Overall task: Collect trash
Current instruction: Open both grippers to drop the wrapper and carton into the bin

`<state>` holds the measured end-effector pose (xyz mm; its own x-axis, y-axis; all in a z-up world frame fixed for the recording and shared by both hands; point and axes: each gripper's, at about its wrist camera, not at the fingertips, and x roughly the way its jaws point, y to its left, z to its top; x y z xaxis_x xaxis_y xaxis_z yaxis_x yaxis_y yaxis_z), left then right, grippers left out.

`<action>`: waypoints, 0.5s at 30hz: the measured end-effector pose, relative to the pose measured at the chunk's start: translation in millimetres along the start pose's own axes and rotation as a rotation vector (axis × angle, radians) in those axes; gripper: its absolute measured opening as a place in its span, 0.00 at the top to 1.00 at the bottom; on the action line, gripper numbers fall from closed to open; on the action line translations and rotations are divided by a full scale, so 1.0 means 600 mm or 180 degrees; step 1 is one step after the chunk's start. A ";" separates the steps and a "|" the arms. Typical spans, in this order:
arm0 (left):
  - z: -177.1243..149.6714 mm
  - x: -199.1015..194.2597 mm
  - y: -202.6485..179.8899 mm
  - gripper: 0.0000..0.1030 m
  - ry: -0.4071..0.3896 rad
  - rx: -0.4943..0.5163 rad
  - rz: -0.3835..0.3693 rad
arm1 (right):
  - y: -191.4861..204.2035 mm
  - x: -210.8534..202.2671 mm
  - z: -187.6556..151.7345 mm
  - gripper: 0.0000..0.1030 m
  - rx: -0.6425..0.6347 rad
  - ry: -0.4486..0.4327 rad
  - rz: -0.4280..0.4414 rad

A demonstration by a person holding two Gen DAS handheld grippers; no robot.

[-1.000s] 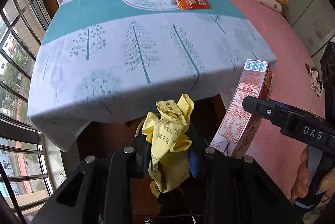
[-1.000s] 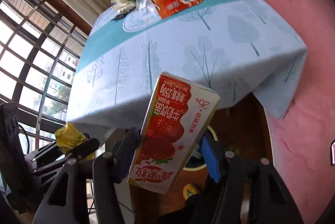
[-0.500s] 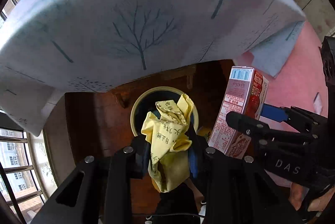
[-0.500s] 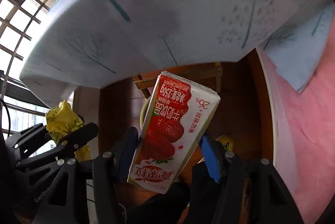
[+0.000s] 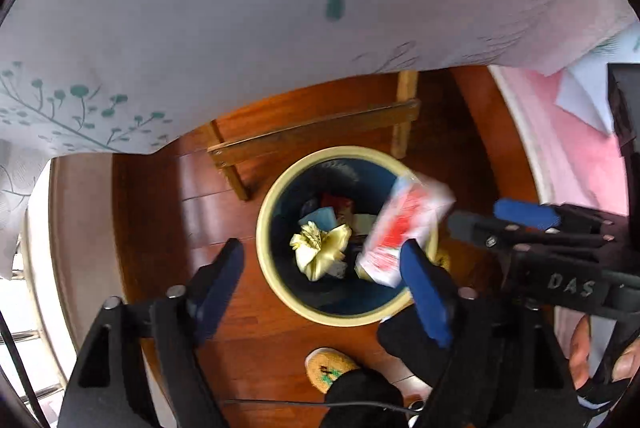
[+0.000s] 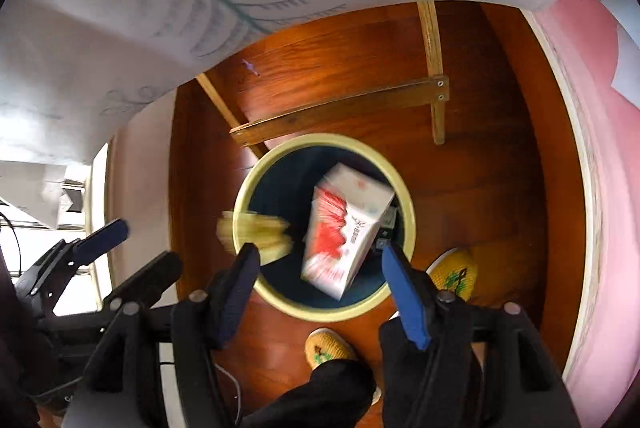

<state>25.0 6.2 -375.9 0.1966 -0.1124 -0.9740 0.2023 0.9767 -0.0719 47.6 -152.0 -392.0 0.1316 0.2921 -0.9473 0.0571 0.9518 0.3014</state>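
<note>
A round bin (image 5: 262, 228) (image 6: 320, 139) with a cream rim and dark blue inside stands on the wood floor straight below both grippers. The crumpled yellow wrapper (image 5: 320, 254) (image 6: 256, 232) drops loose into it. The red-and-white strawberry milk carton (image 5: 404, 228) (image 6: 344, 232) falls beside it, blurred and free of any pad. My left gripper (image 5: 320, 288) (image 6: 124, 260) hangs over the bin's left half, its jaws opening with nothing held between them. My right gripper (image 6: 320, 294) (image 5: 532, 224) hangs over the right half, jaws also opening, the carton below and clear of them.
The tree-print tablecloth (image 5: 240, 27) hangs overhead and a wooden table crossbar (image 5: 316, 133) runs just behind the bin. A person's yellow slippers (image 6: 456, 274) (image 5: 328, 370) stand close in front of the bin. A pink bed (image 5: 580, 147) borders the right. Other trash lies inside the bin.
Both grippers have come down from table height to just over the bin. Both jaws have spread; the yellow wrapper and the carton have left them and are falling into the bin.
</note>
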 end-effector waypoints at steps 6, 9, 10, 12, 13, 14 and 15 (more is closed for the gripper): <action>0.003 -0.025 0.020 0.15 -0.0076 -0.0103 0.0103 | 0.009 -0.018 0.007 0.34 -0.0065 0.0005 -0.0070; 0.000 -0.056 0.025 0.14 -0.0125 -0.0169 0.0136 | 0.014 -0.039 0.006 0.34 -0.0106 -0.0012 -0.0086; 0.003 -0.067 0.029 0.14 -0.0130 -0.0201 0.0135 | 0.017 -0.048 0.006 0.34 -0.0103 -0.0016 -0.0085; 0.006 -0.093 0.035 0.14 -0.0153 -0.0270 0.0143 | 0.022 -0.066 0.004 0.34 -0.0101 -0.0022 -0.0089; 0.007 -0.107 0.036 0.14 -0.0162 -0.0296 0.0142 | 0.026 -0.077 0.003 0.34 -0.0100 -0.0018 -0.0099; 0.012 -0.121 0.040 0.14 -0.0173 -0.0322 0.0137 | 0.029 -0.090 0.002 0.34 -0.0094 -0.0010 -0.0104; 0.015 -0.136 0.043 0.14 -0.0190 -0.0347 0.0126 | 0.033 -0.102 0.000 0.34 -0.0083 -0.0005 -0.0098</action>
<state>22.9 39.1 -296.5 0.2598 -0.0809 -0.9623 0.0885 0.9943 -0.0597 40.9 -150.9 -328.3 0.1317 0.2625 -0.9559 0.0353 0.9625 0.2691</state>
